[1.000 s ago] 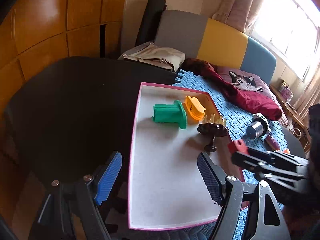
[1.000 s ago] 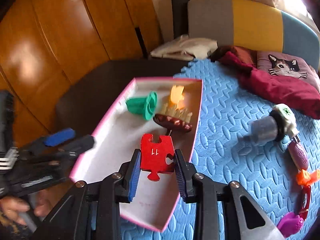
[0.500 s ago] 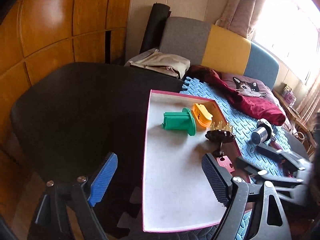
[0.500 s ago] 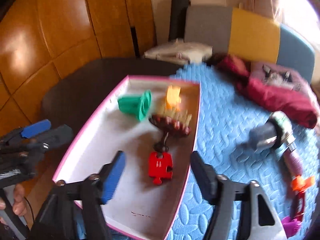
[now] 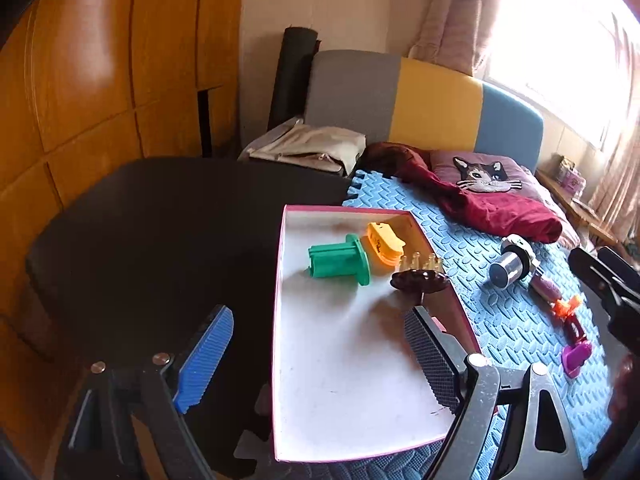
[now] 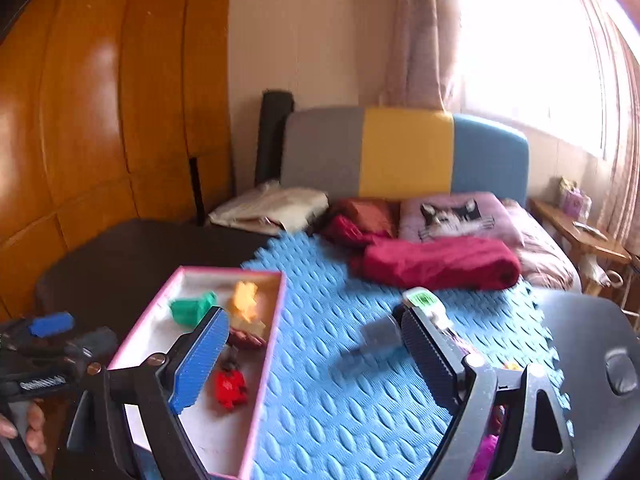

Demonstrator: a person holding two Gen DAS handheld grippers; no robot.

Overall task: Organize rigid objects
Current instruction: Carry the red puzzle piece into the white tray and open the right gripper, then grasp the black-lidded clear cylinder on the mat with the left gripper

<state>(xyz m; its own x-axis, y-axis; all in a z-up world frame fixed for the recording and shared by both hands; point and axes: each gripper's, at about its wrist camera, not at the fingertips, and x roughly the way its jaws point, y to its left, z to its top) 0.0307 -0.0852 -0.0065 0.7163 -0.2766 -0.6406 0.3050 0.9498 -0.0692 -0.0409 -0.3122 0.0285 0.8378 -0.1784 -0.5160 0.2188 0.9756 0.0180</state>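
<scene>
The red puzzle piece (image 6: 230,389) in the tray (image 6: 262,392) is blurred; the right hand-held gripper (image 6: 314,354) is opening, empty; the left hand-held gripper (image 5: 320,354) is opening wide, empty too.

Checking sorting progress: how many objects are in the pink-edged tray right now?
4. A green piece and an orange piece lie at the far end, a dark spiked stand sits beside them, and a red puzzle piece lies nearer. The tray floor seems fully visible.

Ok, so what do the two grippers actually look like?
Both are alike: black frames with round silver bolts at the finger joints. On each, one finger wears a ribbed blue pad and the other a black textured pad. The right view shows white lettering on the left gripper, too small to read.
</scene>
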